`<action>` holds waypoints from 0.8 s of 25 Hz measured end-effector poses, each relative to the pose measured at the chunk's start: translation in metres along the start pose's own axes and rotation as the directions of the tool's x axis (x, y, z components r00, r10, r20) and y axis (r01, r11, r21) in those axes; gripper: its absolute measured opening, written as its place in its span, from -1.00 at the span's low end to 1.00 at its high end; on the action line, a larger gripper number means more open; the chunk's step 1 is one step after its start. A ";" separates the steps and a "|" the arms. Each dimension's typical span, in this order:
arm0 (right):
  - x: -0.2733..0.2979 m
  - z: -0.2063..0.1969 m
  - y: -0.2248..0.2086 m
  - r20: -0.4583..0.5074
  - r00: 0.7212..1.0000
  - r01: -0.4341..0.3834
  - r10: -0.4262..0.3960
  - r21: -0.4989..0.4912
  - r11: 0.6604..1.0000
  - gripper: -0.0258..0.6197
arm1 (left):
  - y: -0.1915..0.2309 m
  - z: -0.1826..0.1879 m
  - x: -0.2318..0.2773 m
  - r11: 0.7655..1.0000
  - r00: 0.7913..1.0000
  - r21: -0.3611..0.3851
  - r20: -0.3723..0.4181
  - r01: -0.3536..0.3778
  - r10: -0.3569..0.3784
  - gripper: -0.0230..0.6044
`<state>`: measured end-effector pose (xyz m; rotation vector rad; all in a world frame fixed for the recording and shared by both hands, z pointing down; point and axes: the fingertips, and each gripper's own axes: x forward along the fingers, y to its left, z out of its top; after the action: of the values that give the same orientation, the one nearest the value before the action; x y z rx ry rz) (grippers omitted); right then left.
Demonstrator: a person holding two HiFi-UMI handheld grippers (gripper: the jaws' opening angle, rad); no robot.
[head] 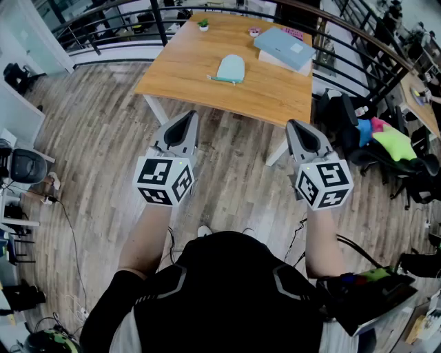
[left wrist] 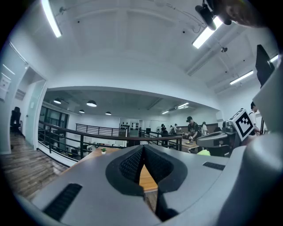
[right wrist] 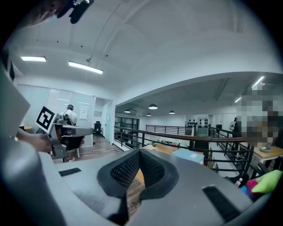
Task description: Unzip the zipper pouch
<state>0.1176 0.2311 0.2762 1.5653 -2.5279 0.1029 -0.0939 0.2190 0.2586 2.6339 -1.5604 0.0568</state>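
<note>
Holding both tools side by side in the air above the wooden floor [head: 103, 138], the person stands a little way back from the wooden table [head: 186, 69], well short of its near edge. The left gripper [head: 189, 116] has its jaws pressed together with nothing between them; in the left gripper view [left wrist: 142, 149] the ribbed pads meet at the tips and leave only a narrow wedge below, through which a strip of tabletop shows. The right gripper [head: 293, 125] is closed in the same way and is also empty, and in the right gripper view [right wrist: 139, 154] its pads touch along their upper edge. Each tool carries its marker cube at the near end, the left one [head: 164, 180] and the right one [head: 324, 183] just above the person's forearms. The zipper pouch [head: 231, 67], a pale teal, rounded shape, lies flat near the middle of the table, far ahead of both grippers and touched by neither. At the table's far right corner a flat blue-grey box [head: 284, 47] rests on a white one, with a small pink object [head: 254, 32] just to its left and a tiny potted plant [head: 203, 25] at the far edge. A dark railing [head: 110, 17] curves round beyond the table, and to the right an office chair [head: 358, 148] holds bright green and pink items.
</note>
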 end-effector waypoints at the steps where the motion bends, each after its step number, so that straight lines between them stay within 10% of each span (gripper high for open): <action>1: 0.000 0.000 0.001 0.005 1.000 -0.002 0.002 -0.001 1.000 -0.90 | -0.002 0.001 0.000 1.000 1.000 0.010 0.001 0.003 -0.003 -0.83; 20: -0.011 0.001 0.008 0.037 0.999 -0.031 0.030 0.005 1.000 -0.87 | -0.010 -0.010 -0.009 0.997 1.000 0.076 -0.011 -0.004 0.005 -0.83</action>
<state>0.1154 0.2443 0.2730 1.5449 -2.5824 0.0848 -0.0895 0.2327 0.2677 2.6821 -1.5915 0.1343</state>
